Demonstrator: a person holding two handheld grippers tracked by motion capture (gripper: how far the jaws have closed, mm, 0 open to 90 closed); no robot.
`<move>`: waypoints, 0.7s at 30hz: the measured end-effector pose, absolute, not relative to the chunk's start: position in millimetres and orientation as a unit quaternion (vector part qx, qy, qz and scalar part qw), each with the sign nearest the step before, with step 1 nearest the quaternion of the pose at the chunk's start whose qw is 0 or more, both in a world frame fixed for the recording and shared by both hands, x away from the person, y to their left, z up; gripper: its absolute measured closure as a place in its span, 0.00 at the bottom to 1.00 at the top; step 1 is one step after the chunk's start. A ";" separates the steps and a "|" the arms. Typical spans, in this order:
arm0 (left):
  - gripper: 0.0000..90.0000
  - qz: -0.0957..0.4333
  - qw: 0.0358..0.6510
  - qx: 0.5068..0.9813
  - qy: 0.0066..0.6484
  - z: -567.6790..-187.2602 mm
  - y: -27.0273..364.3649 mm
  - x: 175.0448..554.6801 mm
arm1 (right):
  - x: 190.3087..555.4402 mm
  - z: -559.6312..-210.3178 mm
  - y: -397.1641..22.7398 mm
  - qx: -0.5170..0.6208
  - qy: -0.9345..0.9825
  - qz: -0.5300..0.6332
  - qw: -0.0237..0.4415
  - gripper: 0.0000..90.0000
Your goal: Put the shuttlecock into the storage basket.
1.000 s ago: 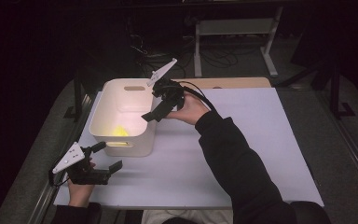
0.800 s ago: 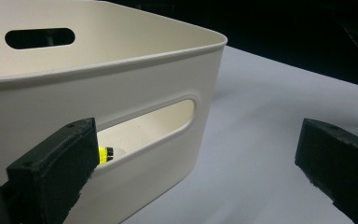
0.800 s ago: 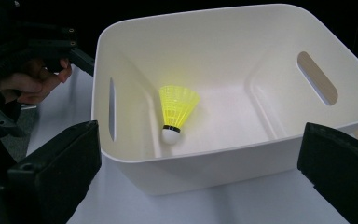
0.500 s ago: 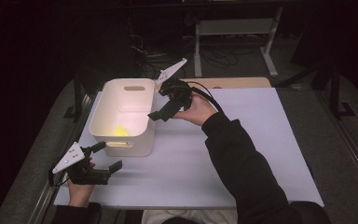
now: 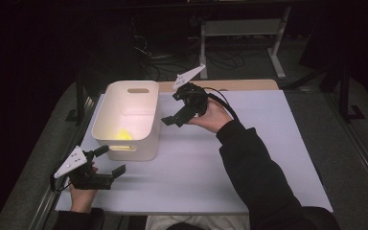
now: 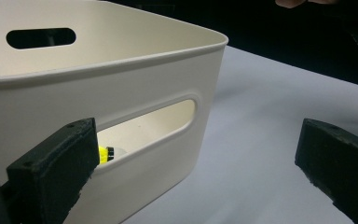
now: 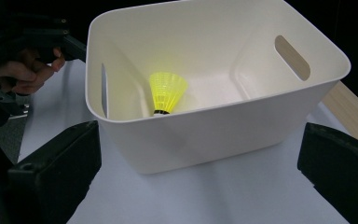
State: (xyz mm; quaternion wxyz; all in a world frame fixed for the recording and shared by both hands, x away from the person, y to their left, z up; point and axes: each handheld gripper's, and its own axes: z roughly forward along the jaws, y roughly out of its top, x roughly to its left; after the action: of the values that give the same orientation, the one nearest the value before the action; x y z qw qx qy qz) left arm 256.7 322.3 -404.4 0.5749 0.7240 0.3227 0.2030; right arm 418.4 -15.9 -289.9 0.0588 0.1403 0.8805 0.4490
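Note:
A white plastic bin with handle slots stands on the left half of the table. Inside it a yellow shuttlecock lies near the wall on the person's side; it also peeks through the slot. My right gripper hovers just right of the bin, above the table, open and empty, with its jaws pointing at the bin. My left gripper rests low at the table's near left corner, open and empty, facing the bin's near wall.
The white table sheet stretches to the right of the bin. A wooden strip runs along the far edge. A metal stand and cables sit on the dark floor beyond. The left hand shows past the bin.
My right gripper has drawn back a little to the right, away from the bin's rim. The left gripper and the shuttlecock have stayed put.

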 end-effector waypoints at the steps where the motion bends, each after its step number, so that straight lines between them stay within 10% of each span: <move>1: 0.00 0.203 0.575 0.724 0.323 -404.4 322.3 256.6 | 417.9 -290.1 -17.2 0.143 0.880 0.449 0.059 0.00; 21: 0.00 0.203 0.575 0.724 0.323 -404.5 322.2 256.6 | 414.7 -301.3 -48.9 0.168 0.872 0.454 0.066 0.00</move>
State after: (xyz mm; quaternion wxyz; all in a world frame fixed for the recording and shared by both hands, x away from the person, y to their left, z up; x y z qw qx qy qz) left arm 256.6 322.2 -404.5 0.5746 0.7243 0.3227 0.2029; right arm 414.7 -48.9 -301.3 0.0663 0.1681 0.8724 0.4541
